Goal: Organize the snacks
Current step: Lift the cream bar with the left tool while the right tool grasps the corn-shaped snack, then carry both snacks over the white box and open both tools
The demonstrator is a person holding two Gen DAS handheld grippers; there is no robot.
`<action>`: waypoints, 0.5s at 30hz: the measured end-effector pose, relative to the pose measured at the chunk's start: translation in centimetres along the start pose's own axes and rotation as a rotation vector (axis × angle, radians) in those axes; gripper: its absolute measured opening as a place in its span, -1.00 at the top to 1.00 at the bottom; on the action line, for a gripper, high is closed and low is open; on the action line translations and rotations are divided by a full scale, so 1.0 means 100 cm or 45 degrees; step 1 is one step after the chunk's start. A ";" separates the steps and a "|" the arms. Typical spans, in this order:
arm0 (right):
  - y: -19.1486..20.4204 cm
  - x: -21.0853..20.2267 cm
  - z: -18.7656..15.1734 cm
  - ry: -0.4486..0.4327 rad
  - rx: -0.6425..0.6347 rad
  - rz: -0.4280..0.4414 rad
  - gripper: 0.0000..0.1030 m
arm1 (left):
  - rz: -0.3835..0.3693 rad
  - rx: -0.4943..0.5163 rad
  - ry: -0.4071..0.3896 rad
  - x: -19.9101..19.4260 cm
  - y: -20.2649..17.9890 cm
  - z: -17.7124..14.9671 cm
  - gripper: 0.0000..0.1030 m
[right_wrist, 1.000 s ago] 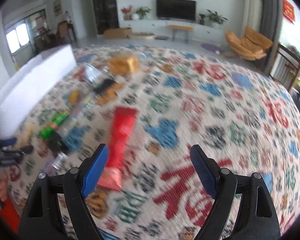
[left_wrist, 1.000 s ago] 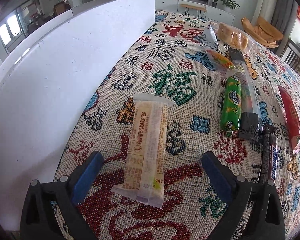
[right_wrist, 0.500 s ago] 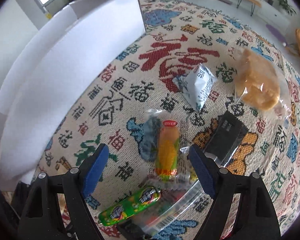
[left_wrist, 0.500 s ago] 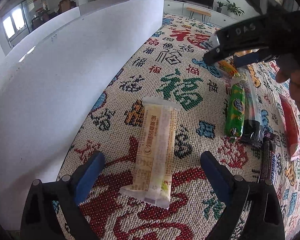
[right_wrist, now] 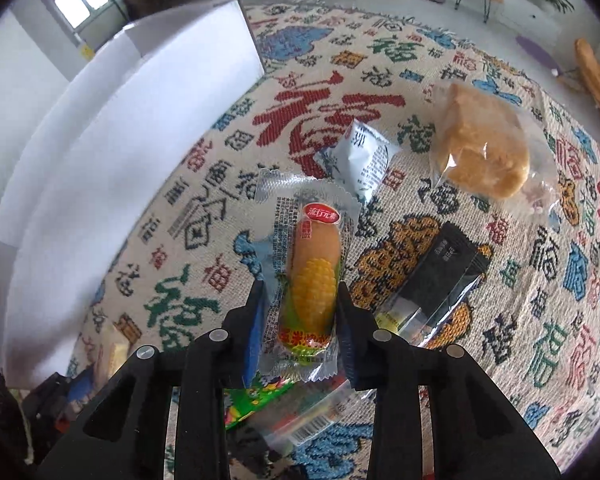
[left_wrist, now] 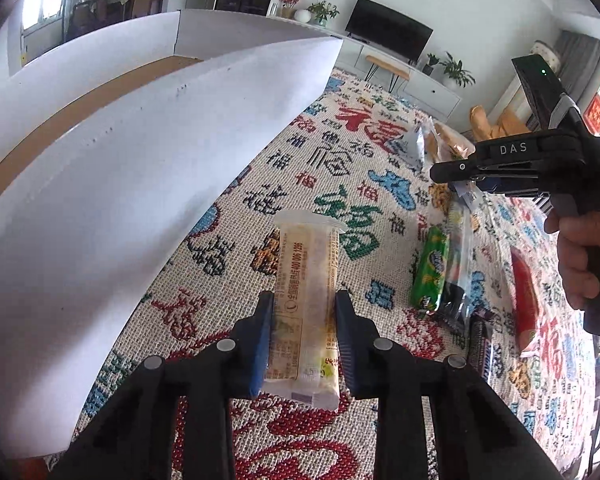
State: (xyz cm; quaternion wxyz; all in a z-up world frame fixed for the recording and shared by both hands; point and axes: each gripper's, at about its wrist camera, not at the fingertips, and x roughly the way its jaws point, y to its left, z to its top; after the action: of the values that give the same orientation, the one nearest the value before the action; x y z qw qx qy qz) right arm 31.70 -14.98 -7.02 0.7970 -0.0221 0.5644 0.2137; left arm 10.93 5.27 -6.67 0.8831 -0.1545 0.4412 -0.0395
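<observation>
Woven cloth patterned with red, green and blue characters (left_wrist: 332,160) covers your surface, and a big white cardboard box (left_wrist: 140,168) stands open along its left side. Your left claw (left_wrist: 304,320) is closed on the long pale-yellow wrapped snack bar (left_wrist: 306,280), which sits just beside the box wall; whether it is off the cloth, you cannot tell. Your right claw (right_wrist: 300,312) is clamped on the clear-wrapped corn sausage (right_wrist: 314,280).

By the look of it you are early in the job. The box interior shows only brown floor, and much is left on the cloth: a green wrapped stick (left_wrist: 430,276), a red packet (left_wrist: 524,292), a white-blue pouch (right_wrist: 360,160), a bagged yellow cake (right_wrist: 480,152), a black sachet (right_wrist: 444,268).

Half a second ago both claws were wide open, the left straddling the bar and the right poised over the corn sausage. Both have since shut, and the left view now looks over the box rim.
</observation>
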 end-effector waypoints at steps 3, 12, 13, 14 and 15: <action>0.003 -0.019 -0.002 -0.031 -0.008 0.017 0.34 | -0.049 -0.002 -0.033 -0.010 -0.002 -0.001 0.43; 0.089 -0.079 0.029 -0.187 -0.196 0.130 0.33 | -0.293 -0.179 -0.162 -0.094 0.020 0.025 0.43; 0.104 -0.084 0.034 -0.208 -0.208 0.171 0.33 | -0.293 -0.194 -0.205 -0.109 0.027 0.034 0.43; 0.121 -0.088 0.040 -0.225 -0.221 0.214 0.33 | -0.287 -0.213 -0.246 -0.123 0.037 0.043 0.43; 0.138 -0.090 0.044 -0.237 -0.236 0.256 0.33 | -0.267 -0.231 -0.280 -0.135 0.049 0.052 0.43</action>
State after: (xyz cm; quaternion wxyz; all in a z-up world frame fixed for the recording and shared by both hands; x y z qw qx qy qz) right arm 28.11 -4.08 5.58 0.8149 -0.0193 0.4654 0.3448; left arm 6.54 13.97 5.11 0.8996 -0.2820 0.3252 -0.0742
